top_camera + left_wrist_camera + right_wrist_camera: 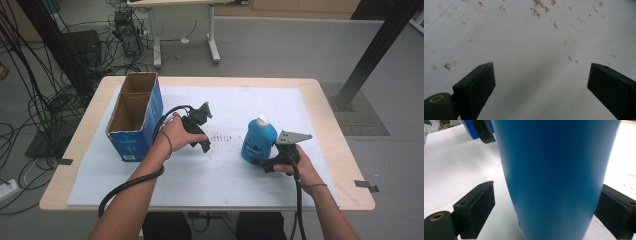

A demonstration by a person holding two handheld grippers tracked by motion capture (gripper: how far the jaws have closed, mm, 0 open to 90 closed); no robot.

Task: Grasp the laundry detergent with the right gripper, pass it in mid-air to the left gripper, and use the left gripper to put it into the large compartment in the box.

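A blue bottle [258, 140] with a white cap stands upright on the white mat [150, 185], right of centre. My right gripper [256, 161] reaches in at its base from the right. In the right gripper view the bottle [554, 170] stands between the two jaws. The right pad [614, 215] is at its side, while a narrow gap separates the left pad [477, 207] from it, so the right gripper [544, 200] is open. My left gripper [204, 145] hangs over the mat's middle, pointing down. Its jaws [540, 75] stand wide apart over the bare, speckled mat, with nothing between them.
An open cardboard box [135, 115] with blue sides stands on the mat's left part, close to my left hand. Brown specks [220, 136] mark the mat between the two grippers. Cables trail off the table's front edge. Desks and cables fill the floor beyond.
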